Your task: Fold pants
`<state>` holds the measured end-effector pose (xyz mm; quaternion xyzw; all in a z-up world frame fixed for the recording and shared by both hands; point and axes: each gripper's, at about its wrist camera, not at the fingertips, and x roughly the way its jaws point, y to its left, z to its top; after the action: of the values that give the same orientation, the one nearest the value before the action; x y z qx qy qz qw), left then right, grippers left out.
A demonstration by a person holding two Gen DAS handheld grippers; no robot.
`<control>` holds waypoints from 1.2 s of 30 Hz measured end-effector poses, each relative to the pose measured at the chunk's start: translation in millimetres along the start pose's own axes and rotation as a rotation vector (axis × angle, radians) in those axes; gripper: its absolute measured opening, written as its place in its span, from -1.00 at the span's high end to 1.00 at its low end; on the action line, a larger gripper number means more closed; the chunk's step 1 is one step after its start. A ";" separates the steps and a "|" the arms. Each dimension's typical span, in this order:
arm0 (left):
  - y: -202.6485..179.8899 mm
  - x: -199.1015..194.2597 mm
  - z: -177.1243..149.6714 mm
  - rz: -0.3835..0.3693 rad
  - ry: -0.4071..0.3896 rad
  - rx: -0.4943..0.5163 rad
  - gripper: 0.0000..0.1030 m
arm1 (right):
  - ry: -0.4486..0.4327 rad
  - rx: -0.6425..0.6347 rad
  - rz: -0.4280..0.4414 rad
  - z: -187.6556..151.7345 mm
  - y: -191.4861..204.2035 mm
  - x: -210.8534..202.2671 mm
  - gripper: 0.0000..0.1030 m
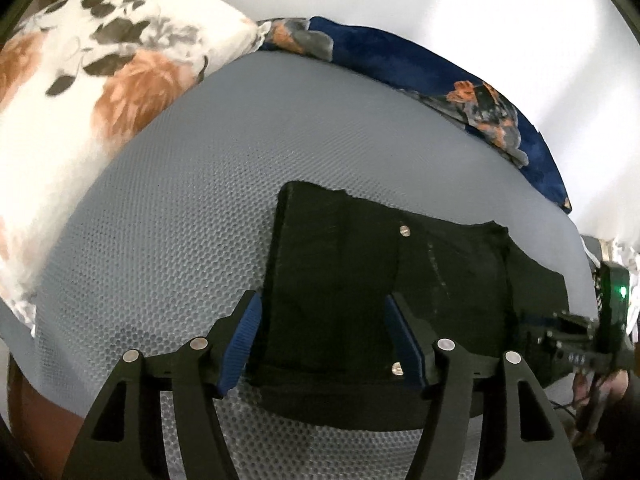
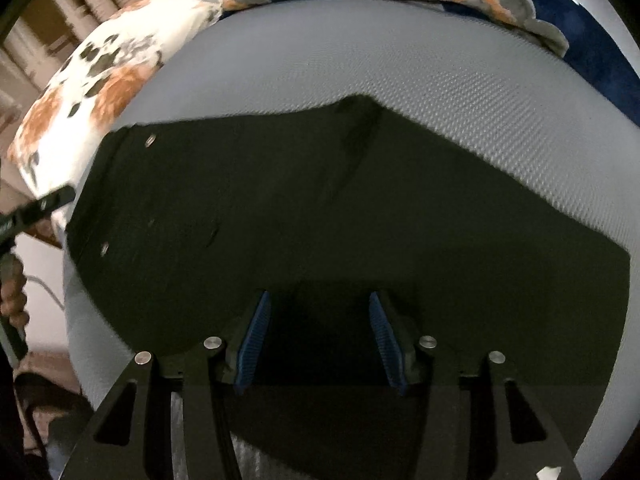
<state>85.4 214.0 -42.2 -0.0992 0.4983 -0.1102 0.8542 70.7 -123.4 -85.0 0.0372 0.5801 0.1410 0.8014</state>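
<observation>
Left fingers: the left gripper (image 1: 322, 340) stands agape, blue pads parted, nothing pinched; black cloth shows between them, and I cannot tell whether they touch it.
Right fingers: the right gripper (image 2: 320, 340) is parted to a middling gap, pads apart with only dark cloth showing between them; no fold caught in them that I can see.
Pants: the pants (image 1: 400, 280) lie flat on the bed, black, seemingly doubled over already; two metal studs (image 1: 405, 231) show along one side.
Key relation: in the left view the cloth's near corner sits right between the fingers, with its body running off toward 2 o'clock; in the right view the pants (image 2: 320, 200) fill the middle, long axis running 9 to 3 o'clock, studs at 9 to 10 o'clock.
Nearer hand: both hover over the cloth; the left looks nearer an edge, the right is over the broad middle.
Likely next: probably a fresh grasp along one end to fold across the long axis; this is a judgement only.
Surface: grey bed (image 1: 200, 200) with a fine honeycomb weave, fairly smooth, so the cloth may slide.
Room: floral pillow (image 1: 100, 80) at 10 o'clock, blue floral blanket (image 1: 500, 120) at 1 o'clock, white wall behind.
Other: the right tool's body edges into the left view at 3 o'clock.
</observation>
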 end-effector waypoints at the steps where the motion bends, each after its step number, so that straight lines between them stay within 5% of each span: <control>1: 1.9 2.8 0.5 -0.006 0.008 0.000 -0.25 | -0.002 0.003 -0.011 5.4 -0.9 1.6 0.05; 10: 31.3 35.4 1.8 -0.066 0.099 0.000 -0.25 | 0.012 0.040 -0.062 41.1 -6.7 8.3 0.01; 22: 52.3 54.2 18.3 -0.280 0.153 0.025 -0.25 | -0.061 0.150 -0.085 58.3 -13.3 -24.9 -0.16; 28: 62.9 67.4 34.8 -0.443 0.222 0.001 -0.26 | -0.100 0.167 -0.117 65.3 -9.3 -38.4 -0.20; 33: 87.8 86.8 50.1 -0.650 0.317 -0.122 -0.26 | -0.115 0.163 -0.105 60.1 -7.1 -43.6 -0.21; 36: 84.8 90.5 54.8 -0.670 0.345 -0.115 -0.25 | -0.122 0.166 -0.093 56.3 -5.7 -45.0 -0.22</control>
<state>184.3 272.4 -114.4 -0.2844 0.5802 -0.3703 0.6674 111.7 -135.2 -26.7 0.0850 0.5411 0.0526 0.8350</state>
